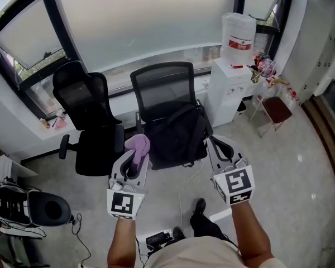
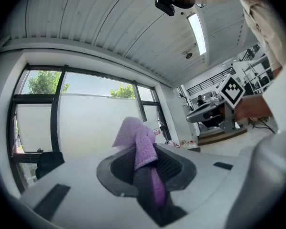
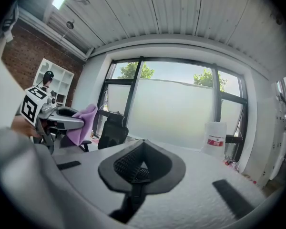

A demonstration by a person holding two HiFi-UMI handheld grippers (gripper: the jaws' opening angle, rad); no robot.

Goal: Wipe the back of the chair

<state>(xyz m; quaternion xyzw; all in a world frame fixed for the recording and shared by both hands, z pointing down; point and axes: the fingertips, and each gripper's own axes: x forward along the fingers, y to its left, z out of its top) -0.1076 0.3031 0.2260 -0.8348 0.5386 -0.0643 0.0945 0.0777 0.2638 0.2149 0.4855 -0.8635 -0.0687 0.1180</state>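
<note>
Cloth [image 1: 137,144], purple, is sitting clamped between left gripper [image 1: 135,156] fingers, loose end bunching above the tips | right gripper [image 1: 222,149] fingers are pressing together on nothing | mesh-backed chair [image 1: 162,91] is standing just beyond both, untouched, black bag [image 1: 176,135] lying on its seat

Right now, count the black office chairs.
2. A high-backed chair at left; a mesh-backed chair at centre, dark bag on its seat. Others may be hidden.
</note>
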